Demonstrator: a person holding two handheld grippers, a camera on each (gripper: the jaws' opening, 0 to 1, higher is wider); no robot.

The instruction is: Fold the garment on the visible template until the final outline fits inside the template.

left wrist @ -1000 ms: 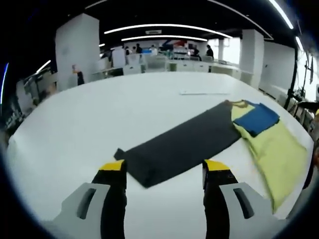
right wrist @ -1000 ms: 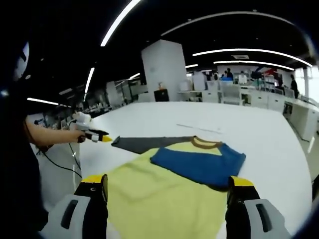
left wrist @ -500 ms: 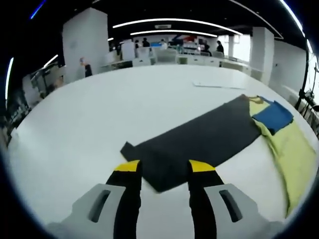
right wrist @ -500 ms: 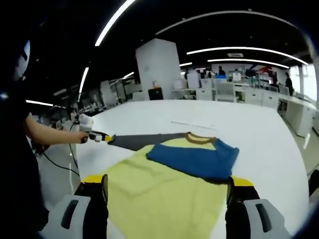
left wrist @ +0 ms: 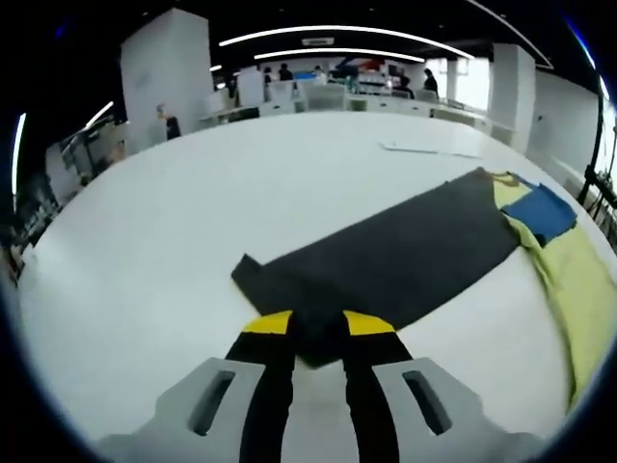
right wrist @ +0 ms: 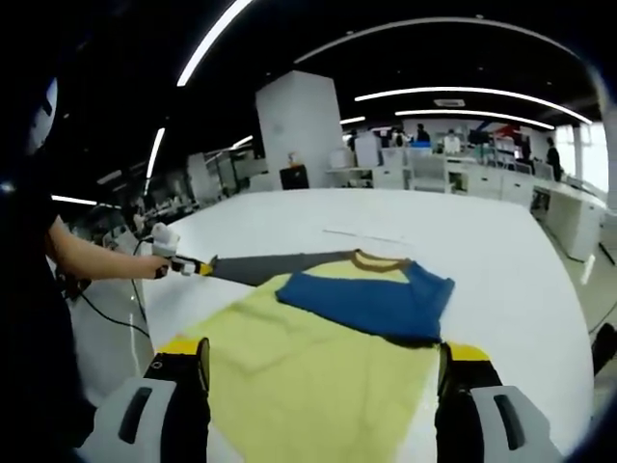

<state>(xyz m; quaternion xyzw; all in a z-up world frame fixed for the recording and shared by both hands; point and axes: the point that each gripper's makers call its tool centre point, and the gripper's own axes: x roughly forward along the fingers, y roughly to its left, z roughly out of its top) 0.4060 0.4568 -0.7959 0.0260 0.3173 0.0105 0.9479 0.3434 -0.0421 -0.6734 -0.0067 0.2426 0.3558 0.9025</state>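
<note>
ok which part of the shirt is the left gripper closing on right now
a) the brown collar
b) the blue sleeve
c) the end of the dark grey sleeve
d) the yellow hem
c: in the left gripper view the left gripper has its jaws nearly together around the near end of the dark grey sleeve, while the blue sleeve and yellow body lie far off to the side.

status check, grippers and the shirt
Left gripper closing on dark sleeve cuff. Right gripper open over yellow shirt hem. Blue sleeve folded across. Nothing in the way.
</note>
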